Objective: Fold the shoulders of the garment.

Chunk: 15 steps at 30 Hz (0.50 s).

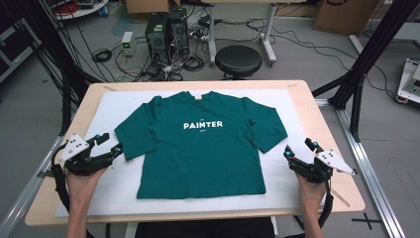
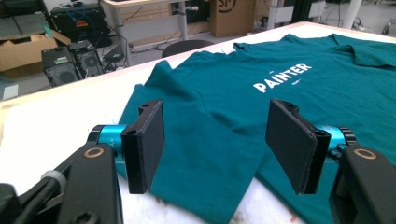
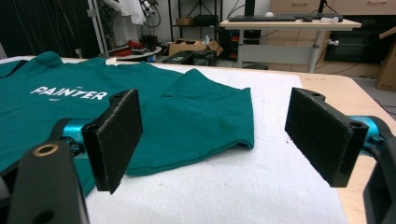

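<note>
- Left gripper point(image 1: 108, 147) hovers at the near sleeve cuff point(image 2: 219, 196), jaws spread and gripping nothing, seemingly lined up to pinch it.
- Right gripper point(image 1: 299, 148) waits beside the other sleeve point(image 3: 205, 116), jaws wide, empty.
- Beyond, the green T-shirt point(image 1: 200, 148) lies flat on the white mat point(image 1: 277, 193), print up.

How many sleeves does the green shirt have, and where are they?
2. One sleeve lies at the shirt's left side, its end close to the left gripper. The other sleeve lies at the right side, near the right gripper.
</note>
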Each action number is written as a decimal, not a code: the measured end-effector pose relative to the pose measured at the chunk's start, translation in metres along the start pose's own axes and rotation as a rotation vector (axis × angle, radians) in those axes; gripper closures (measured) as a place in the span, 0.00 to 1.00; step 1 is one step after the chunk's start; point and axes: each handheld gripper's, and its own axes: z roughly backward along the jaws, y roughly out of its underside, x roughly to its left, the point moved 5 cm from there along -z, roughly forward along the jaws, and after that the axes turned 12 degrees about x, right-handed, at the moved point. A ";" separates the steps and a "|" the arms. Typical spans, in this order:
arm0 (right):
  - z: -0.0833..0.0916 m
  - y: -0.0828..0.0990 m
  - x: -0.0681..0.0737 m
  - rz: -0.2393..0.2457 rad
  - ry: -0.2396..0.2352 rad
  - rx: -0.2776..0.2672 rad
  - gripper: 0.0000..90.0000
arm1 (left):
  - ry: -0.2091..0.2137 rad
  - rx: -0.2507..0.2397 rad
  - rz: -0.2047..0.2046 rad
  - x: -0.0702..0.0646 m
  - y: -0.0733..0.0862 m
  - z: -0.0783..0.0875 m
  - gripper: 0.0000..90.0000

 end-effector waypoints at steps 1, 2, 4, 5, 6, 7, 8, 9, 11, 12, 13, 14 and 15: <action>0.000 0.000 0.000 0.000 0.000 0.000 0.22 | 0.000 0.000 0.000 0.000 0.000 0.000 0.43; 0.000 0.000 0.000 0.001 0.001 0.000 0.22 | 0.000 0.011 -0.006 0.000 -0.003 -0.001 0.43; 0.000 0.000 0.000 -0.001 0.000 0.002 0.22 | 0.031 0.033 -0.013 0.001 -0.009 -0.003 0.49; 0.000 0.000 0.000 -0.001 0.000 0.001 0.22 | 0.032 0.047 -0.018 0.001 -0.011 -0.005 0.51; 0.000 0.000 0.000 -0.001 0.000 0.001 0.22 | 0.029 0.061 -0.024 0.001 -0.012 -0.006 0.51; 0.000 0.000 0.000 -0.001 0.002 0.001 0.22 | 0.031 0.080 -0.027 0.001 -0.013 -0.008 0.51; 0.000 0.000 0.000 -0.001 0.002 0.001 0.22 | 0.032 0.093 -0.029 0.002 -0.014 -0.010 0.51; 0.000 0.000 0.000 -0.004 0.001 0.001 0.22 | 0.039 0.106 -0.023 0.002 -0.015 -0.012 0.51; 0.000 0.000 0.000 -0.003 0.001 0.001 0.22 | 0.040 0.130 -0.022 0.002 -0.015 -0.016 0.51; 0.000 0.000 0.000 0.001 0.003 0.000 0.22 | 0.042 0.151 -0.016 0.000 -0.013 -0.020 0.51; 0.000 0.000 0.000 0.001 0.003 0.000 0.22 | 0.042 0.151 -0.016 0.000 -0.013 -0.020 0.51; 0.000 0.000 0.001 0.001 0.001 0.005 0.22 | 0.053 0.185 -0.013 -0.001 -0.010 -0.024 0.52; 0.000 0.000 0.001 0.000 0.001 0.005 0.22 | 0.053 0.185 -0.013 -0.001 -0.010 -0.024 0.52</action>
